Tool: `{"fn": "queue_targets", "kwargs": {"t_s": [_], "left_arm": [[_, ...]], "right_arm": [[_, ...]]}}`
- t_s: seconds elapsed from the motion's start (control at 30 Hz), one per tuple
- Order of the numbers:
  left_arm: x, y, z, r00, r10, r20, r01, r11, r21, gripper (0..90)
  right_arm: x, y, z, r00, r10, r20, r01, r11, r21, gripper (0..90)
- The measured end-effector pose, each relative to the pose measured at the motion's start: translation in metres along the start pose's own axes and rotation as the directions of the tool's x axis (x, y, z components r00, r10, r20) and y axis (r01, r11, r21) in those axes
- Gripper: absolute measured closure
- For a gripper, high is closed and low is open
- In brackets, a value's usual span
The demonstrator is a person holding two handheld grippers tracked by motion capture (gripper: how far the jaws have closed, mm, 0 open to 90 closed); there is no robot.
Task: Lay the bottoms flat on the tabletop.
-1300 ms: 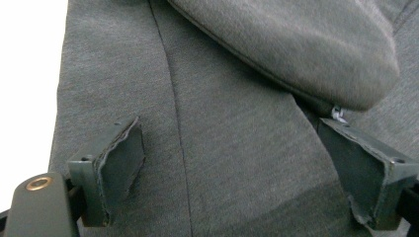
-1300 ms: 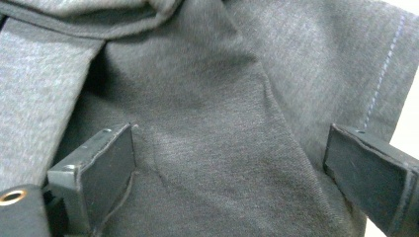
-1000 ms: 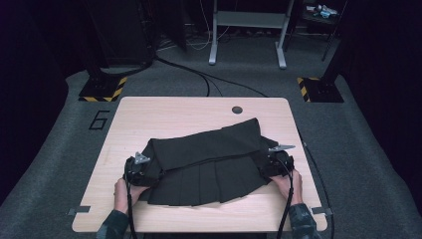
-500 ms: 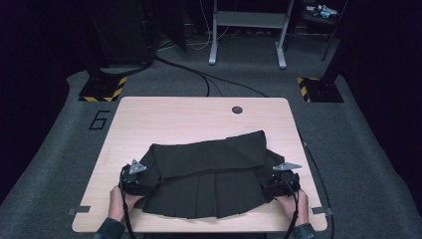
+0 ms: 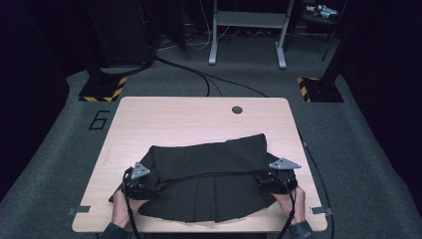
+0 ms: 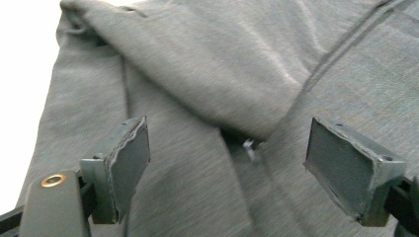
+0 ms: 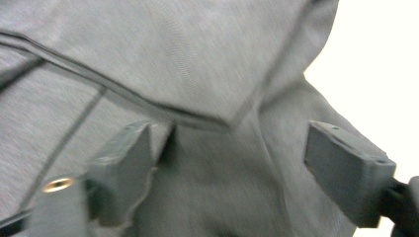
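Skirt folded over, lying toward table near edge. Left gripper and right gripper at its side edges, jaws wide but just been closing, gripping nothing.

We hold our left gripper at seven o'clock and right gripper at five o'clock, jaws apart, just closing slightly.

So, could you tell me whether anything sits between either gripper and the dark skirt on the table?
Nothing visible does. The left gripper and right gripper hang open directly over the folded skirt, bare cloth between their jaws.
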State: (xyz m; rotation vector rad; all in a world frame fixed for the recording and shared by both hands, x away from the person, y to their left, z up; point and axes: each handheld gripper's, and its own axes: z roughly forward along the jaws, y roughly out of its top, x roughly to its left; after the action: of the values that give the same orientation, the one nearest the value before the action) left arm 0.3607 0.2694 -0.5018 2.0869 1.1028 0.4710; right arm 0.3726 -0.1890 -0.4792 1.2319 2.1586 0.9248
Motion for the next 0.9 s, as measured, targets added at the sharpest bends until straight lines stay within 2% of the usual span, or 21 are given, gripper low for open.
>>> {"fn": "queue_targets", "kwargs": {"t_s": [0.1,0.13,0.17,0.23,0.3,0.37,0.47,0.53,0.63,0.77,0.8,0.9], "left_arm": [[-0.003,0.001,0.004,1.0000,-0.002,0.007,0.002,0.9999,0.011,19.8],[-0.004,0.001,0.006,1.0000,0.002,0.007,-0.002,0.9999,0.014,19.8],[-0.005,0.001,0.008,0.9999,0.013,0.011,-0.013,0.9996,0.025,22.6],[-0.006,0.002,0.009,0.9998,0.018,0.010,-0.018,0.9995,0.025,24.0],[-0.006,0.002,0.012,0.9995,0.032,0.006,-0.032,0.9986,0.042,28.1],[-0.007,0.003,0.014,0.9996,0.029,-0.002,-0.029,0.9985,0.046,32.3],[-0.006,0.002,0.016,0.9992,0.015,-0.037,-0.013,0.9986,0.051,44.7],[-0.006,0.001,0.016,0.9990,0.022,-0.039,-0.020,0.9981,0.058,49.8],[-0.007,-0.001,0.018,0.9986,0.017,-0.050,-0.014,0.9986,0.051,55.7],[-0.006,0.000,0.018,0.9987,0.026,-0.043,-0.024,0.9978,0.061,57.3],[-0.006,0.000,0.018,0.9987,0.028,-0.041,-0.026,0.9977,0.062,57.4],[-0.006,0.000,0.018,0.9986,0.026,-0.046,-0.024,0.9983,0.053,58.1]], "right_arm": [[0.009,0.009,0.004,0.9990,-0.044,0.005,0.044,0.999,0.010,31.2],[0.009,0.009,0.004,0.9990,-0.044,0.005,0.044,0.999,0.010,31.2],[0.012,0.012,0.009,0.9982,-0.058,0.015,0.057,0.998,0.024,36.8],[0.013,0.013,0.011,0.9989,-0.042,0.021,0.042,0.998,0.036,38.9],[0.013,0.015,0.014,0.9983,-0.048,0.032,0.046,0.998,0.046,42.3],[0.013,0.017,0.016,0.9982,-0.046,0.039,0.044,0.997,0.056,46.8],[0.015,0.018,0.020,0.9974,-0.052,0.050,0.048,0.997,0.068,53.1],[0.016,0.019,0.022,0.9972,-0.052,0.053,0.048,0.996,0.079,54.7],[0.020,0.021,0.023,0.9962,-0.063,0.060,0.059,0.996,0.066,54.1],[0.025,0.024,0.025,0.9932,-0.083,0.082,0.078,0.995,0.061,50.0],[0.025,0.025,0.025,0.9941,-0.071,0.081,0.066,0.996,0.064,49.1],[0.025,0.028,0.027,0.9939,-0.079,0.078,0.074,0.995,0.061,49.4]]}}
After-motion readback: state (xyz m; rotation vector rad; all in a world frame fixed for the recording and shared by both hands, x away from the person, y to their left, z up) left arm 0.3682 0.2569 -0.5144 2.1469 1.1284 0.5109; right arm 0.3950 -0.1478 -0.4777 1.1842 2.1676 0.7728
